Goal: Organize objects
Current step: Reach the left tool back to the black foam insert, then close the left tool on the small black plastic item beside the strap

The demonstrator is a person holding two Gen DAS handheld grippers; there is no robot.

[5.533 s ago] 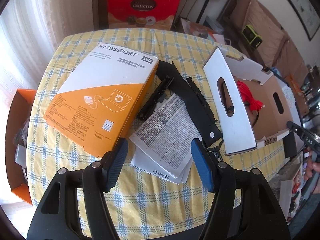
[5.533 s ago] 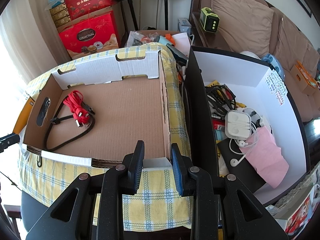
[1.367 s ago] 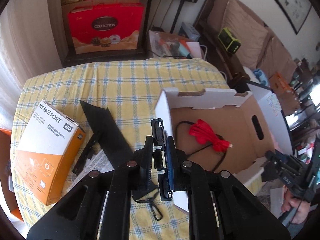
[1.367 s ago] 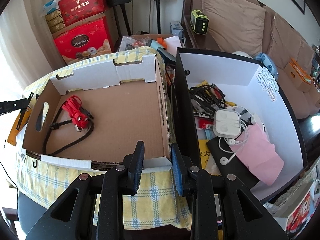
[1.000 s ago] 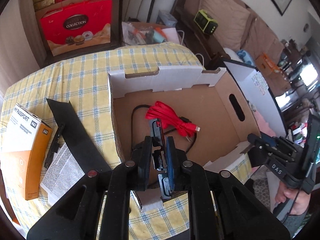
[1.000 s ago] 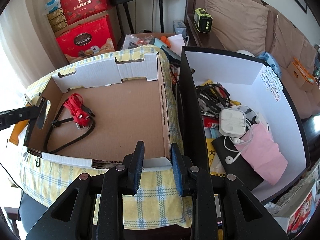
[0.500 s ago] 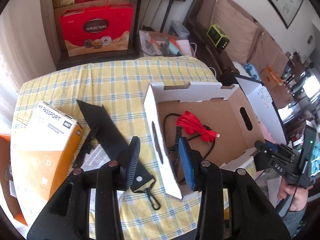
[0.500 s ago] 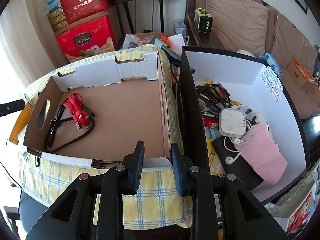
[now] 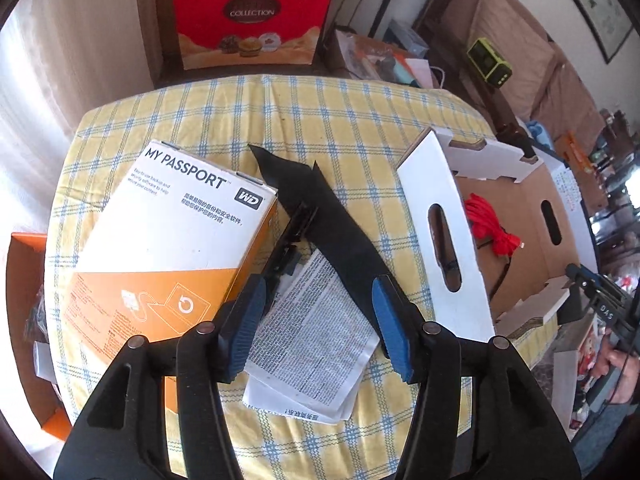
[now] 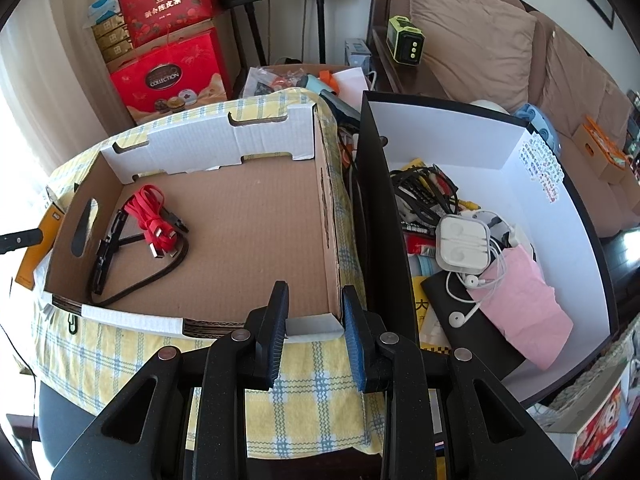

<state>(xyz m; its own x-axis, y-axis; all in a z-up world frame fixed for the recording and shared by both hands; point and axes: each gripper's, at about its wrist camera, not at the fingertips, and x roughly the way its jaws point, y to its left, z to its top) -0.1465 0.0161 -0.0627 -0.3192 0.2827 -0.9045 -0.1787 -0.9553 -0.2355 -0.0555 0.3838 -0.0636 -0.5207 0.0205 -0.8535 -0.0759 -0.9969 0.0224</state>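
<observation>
While the left hand-held gripper (image 9: 320, 324) hangs over the yellow checked worktop (image 9: 320, 120) with its blue pads spread and nothing between them, its jaws have just been opening. Below it lies a printed leaflet (image 9: 316, 332), partly under a long black card strip (image 9: 320, 208) that runs slantwise across the cloth. A narrow black plastic bracket (image 9: 288, 244) lies beside the strip, touching the edge of the white and orange My Passport box (image 9: 168, 232), which rests at the left of the worktop.

At the right of the worktop stands the open cardboard tray (image 10: 248, 236), its white end wall with a slot handle turned toward the left gripper. Inside, near that wall, are a bundled red USB cable (image 10: 150, 220), a looped black cable (image 10: 160, 276) and a second black plastic bracket (image 10: 106, 256) lying flat on the tray floor.

The right hand-held gripper (image 10: 314, 336) sits at the tray's near right corner, its jaws narrowly parted with the tray's white corner flap between them; whether the pads press on it I cannot tell. Just right of the tray is a white-lined black bin (image 10: 560, 184) holding an earphone case (image 10: 464, 246), cables and a pink pouch (image 10: 524, 304).
</observation>
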